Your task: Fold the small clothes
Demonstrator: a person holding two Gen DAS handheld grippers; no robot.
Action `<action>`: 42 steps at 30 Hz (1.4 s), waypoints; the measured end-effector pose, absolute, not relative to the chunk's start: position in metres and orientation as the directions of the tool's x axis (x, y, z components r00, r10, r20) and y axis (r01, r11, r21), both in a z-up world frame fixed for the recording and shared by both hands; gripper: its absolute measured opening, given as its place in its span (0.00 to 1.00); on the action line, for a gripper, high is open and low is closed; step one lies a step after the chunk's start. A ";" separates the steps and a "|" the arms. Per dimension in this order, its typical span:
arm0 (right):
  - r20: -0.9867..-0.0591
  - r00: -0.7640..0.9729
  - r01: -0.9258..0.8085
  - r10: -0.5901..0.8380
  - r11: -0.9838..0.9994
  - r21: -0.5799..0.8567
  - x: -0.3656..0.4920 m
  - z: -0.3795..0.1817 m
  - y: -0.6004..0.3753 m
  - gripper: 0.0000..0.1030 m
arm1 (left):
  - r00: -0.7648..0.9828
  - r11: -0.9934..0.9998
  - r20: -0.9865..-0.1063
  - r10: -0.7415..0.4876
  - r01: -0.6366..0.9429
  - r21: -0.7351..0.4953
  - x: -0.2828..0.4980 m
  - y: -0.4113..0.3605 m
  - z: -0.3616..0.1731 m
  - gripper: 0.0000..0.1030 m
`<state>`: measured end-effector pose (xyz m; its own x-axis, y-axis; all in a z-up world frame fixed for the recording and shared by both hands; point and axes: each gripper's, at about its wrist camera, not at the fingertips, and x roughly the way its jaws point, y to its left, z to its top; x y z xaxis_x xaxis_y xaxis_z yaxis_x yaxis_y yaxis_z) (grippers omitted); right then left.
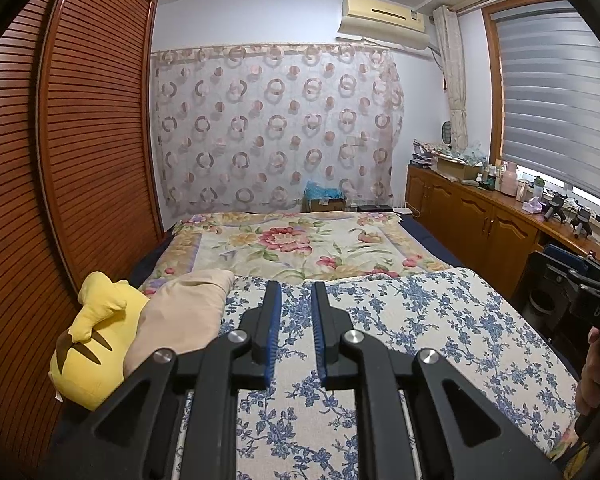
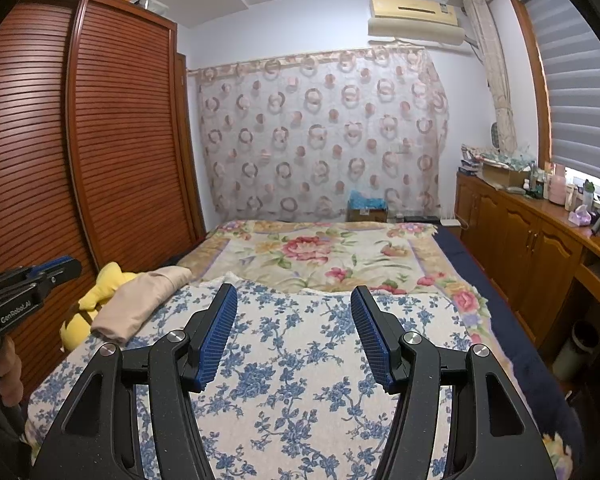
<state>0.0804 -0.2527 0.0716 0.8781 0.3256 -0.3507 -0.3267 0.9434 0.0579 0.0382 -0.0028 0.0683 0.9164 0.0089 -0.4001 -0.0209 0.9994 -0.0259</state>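
One folded beige garment point(image 1: 180, 320) lies at the left edge of the blue-flowered cloth point(image 1: 400, 340), at ten o'clock from the left gripper point(image 1: 296, 312) and leaning against a yellow plush toy point(image 1: 92, 344). Nothing is held: the left gripper's blue pads point(image 1: 274, 320) stand a narrow gap apart, the right gripper point(image 2: 294, 320) spread wide above the cloth. Beyond, at twelve o'clock, a rose-patterned blanket point(image 2: 320, 256) covers the bed.
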 end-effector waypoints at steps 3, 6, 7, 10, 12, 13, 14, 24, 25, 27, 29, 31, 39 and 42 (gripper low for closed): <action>-0.353 0.877 -0.326 0.325 0.944 0.058 0.079 0.070 -0.255 0.59 | 0.917 0.999 -0.399 0.013 -0.025 -0.024 0.038 0.000 0.069 0.12; -0.352 0.878 -0.326 0.325 0.944 0.058 0.080 0.071 -0.255 0.59 | 0.917 0.999 -0.399 0.014 -0.026 -0.025 0.038 0.001 0.070 0.12; -0.352 0.878 -0.325 0.325 0.944 0.059 0.079 0.070 -0.256 0.59 | 0.917 0.999 -0.399 0.014 -0.025 -0.024 0.038 0.001 0.070 0.12; -0.352 0.877 -0.327 0.326 0.943 0.059 0.079 0.071 -0.256 0.59 | 0.917 0.999 -0.398 0.013 -0.025 -0.025 0.037 0.001 0.069 0.12; -0.352 0.878 -0.327 0.325 0.943 0.057 0.079 0.070 -0.256 0.59 | 0.917 0.999 -0.398 0.014 -0.026 -0.024 0.037 0.001 0.069 0.12; -0.352 0.878 -0.326 0.324 0.944 0.057 0.080 0.071 -0.256 0.59 | 0.917 0.999 -0.398 0.014 -0.025 -0.024 0.037 0.001 0.069 0.12; -0.353 0.877 -0.327 0.326 0.943 0.058 0.080 0.071 -0.256 0.59 | 0.917 0.999 -0.398 0.013 -0.025 -0.024 0.037 0.001 0.069 0.12; -0.357 0.875 -0.326 0.327 0.943 0.066 0.080 0.068 -0.256 0.59 | 0.918 0.999 -0.397 0.012 -0.024 -0.024 0.037 0.001 0.068 0.13; -0.357 0.875 -0.325 0.326 0.944 0.064 0.080 0.068 -0.256 0.59 | 0.918 0.999 -0.397 0.013 -0.024 -0.023 0.037 0.001 0.068 0.13; -0.356 0.877 -0.322 0.322 0.945 0.061 0.078 0.067 -0.257 0.59 | 0.917 0.999 -0.398 0.013 -0.025 -0.025 0.036 0.002 0.068 0.13; -0.354 0.880 -0.318 0.317 0.946 0.057 0.077 0.067 -0.256 0.59 | 0.918 0.999 -0.397 0.014 -0.026 -0.024 0.036 0.001 0.068 0.13; -0.354 0.881 -0.316 0.314 0.947 0.056 0.077 0.067 -0.256 0.59 | 0.918 0.999 -0.397 0.013 -0.025 -0.025 0.036 0.001 0.068 0.13; -0.355 0.880 -0.315 0.314 0.947 0.057 0.077 0.067 -0.256 0.59 | 0.918 0.999 -0.397 0.013 -0.025 -0.024 0.036 0.001 0.067 0.13; -0.354 0.881 -0.316 0.315 0.947 0.057 0.077 0.067 -0.257 0.59 | 0.918 0.999 -0.396 0.014 -0.026 -0.024 0.035 0.001 0.068 0.14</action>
